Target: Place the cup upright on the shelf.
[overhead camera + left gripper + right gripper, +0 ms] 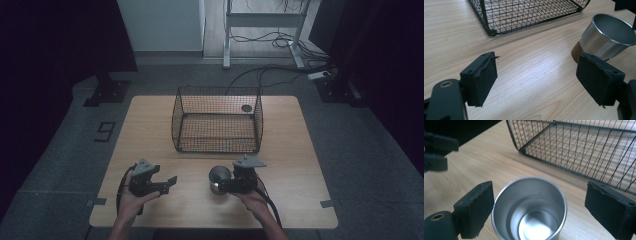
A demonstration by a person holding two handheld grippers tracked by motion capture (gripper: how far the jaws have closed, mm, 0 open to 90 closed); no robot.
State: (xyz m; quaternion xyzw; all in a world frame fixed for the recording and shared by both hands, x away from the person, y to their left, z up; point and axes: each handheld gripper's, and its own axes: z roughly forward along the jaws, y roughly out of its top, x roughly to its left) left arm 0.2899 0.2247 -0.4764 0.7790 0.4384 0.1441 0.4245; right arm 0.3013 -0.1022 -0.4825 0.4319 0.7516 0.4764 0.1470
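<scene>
A steel cup (219, 173) with a brown base stands upright on the wooden table (290, 175), in front of a black wire basket (217, 145). My right gripper (220, 184) reaches it from the right. In the right gripper view the cup (531, 207) sits between the jaws of the right gripper (539, 195). The left pad is at its rim and the right pad stands clear, so the gripper is open. My left gripper (169, 185) rests to the cup's left. In the left gripper view the left gripper (537, 65) is open over bare wood, with the cup (606, 37) beyond its right jaw.
The wire basket (524, 15) holds nothing that I can make out, apart from a small dark disc (246, 108) seen at its far right corner. Behind the table, cables and a metal desk frame (227, 45) are on the floor. Dark stands flank the table.
</scene>
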